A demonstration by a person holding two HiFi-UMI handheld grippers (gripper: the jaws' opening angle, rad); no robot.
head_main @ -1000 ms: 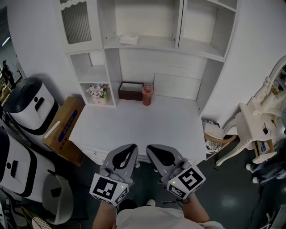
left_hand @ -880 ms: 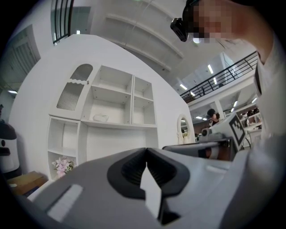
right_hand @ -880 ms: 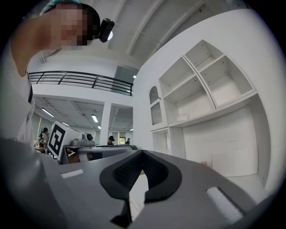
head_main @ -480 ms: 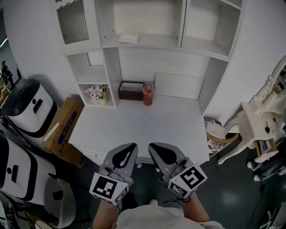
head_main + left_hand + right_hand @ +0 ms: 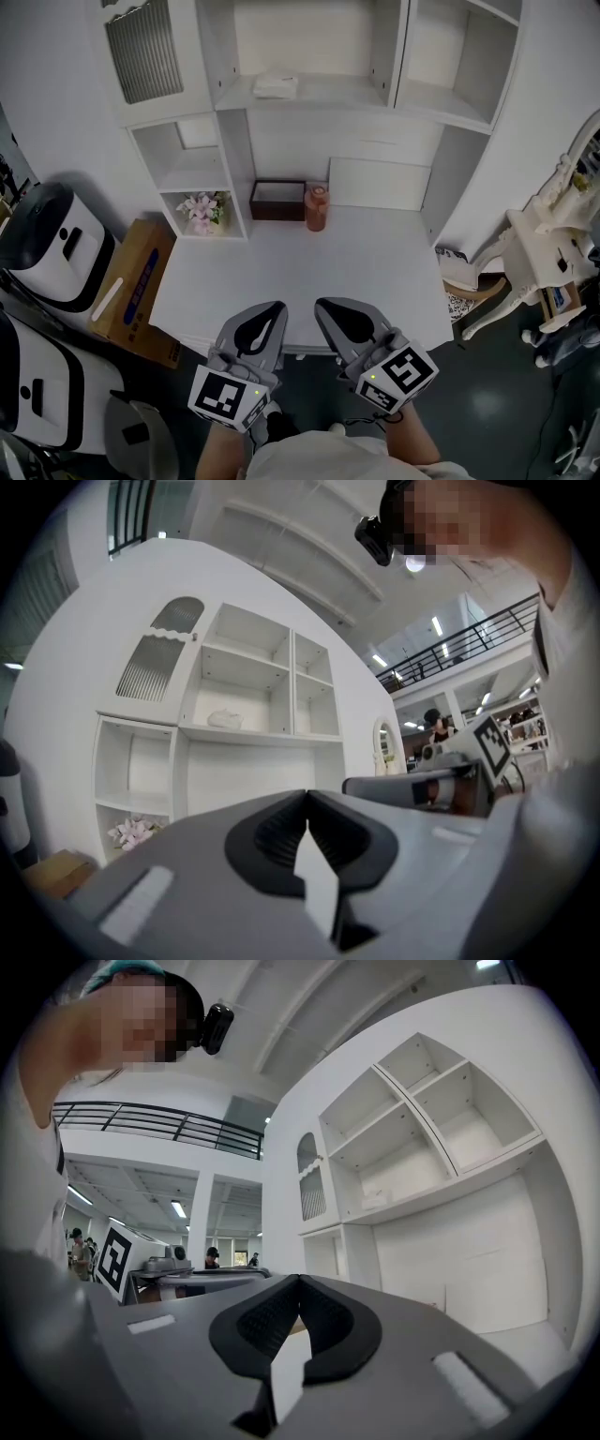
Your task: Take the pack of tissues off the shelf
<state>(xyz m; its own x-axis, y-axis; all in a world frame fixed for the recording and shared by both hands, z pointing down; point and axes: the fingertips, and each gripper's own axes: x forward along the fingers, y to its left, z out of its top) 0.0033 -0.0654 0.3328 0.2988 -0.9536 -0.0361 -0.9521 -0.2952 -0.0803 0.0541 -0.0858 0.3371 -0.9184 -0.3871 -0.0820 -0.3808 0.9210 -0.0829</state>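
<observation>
**With the left gripper point(image 5: 278, 307) and right gripper point(image 5: 322, 304) both closed and empty, the pack of tissues point(image 5: 277, 85) is lying on the shelf point(image 5: 337, 94)**

Head view: the two grippers are hovering side by side at the near edge of the white desk point(image 5: 309, 262). Their tips are pointing toward the shelf unit point(image 5: 234, 141), and each one's marker cube is facing up toward the camera. The pack of tissues is resting on the upper shelf board, near that compartment's left wall and well apart from both grippers. Below it, a dark brown box point(image 5: 277, 200) and an orange jar point(image 5: 317, 207) are standing just beside each other at the back of the desk. A bunch of pink flowers point(image 5: 202, 208) is sitting in the low left cubby. A cardboard box point(image 5: 136, 286) is leaning on the floor at the desk's left, with black-and-white appliances point(image 5: 47, 234) beside it. White ornate furniture point(image 5: 544, 253) is standing at the right.

Left gripper view: the jaws are meeting at their tips with nothing between them. The tissue pack is showing as a small white shape on the shelf above and to the left of the jaws, and the flowers are sitting low at the left. The right gripper is reaching in from the right, level with this one.

Right gripper view: these jaws are also pressing together and gripping nothing. The tissue pack is lying on the shelf board up and to the right of the tips. The left gripper's marker cube is showing at the left.
</observation>
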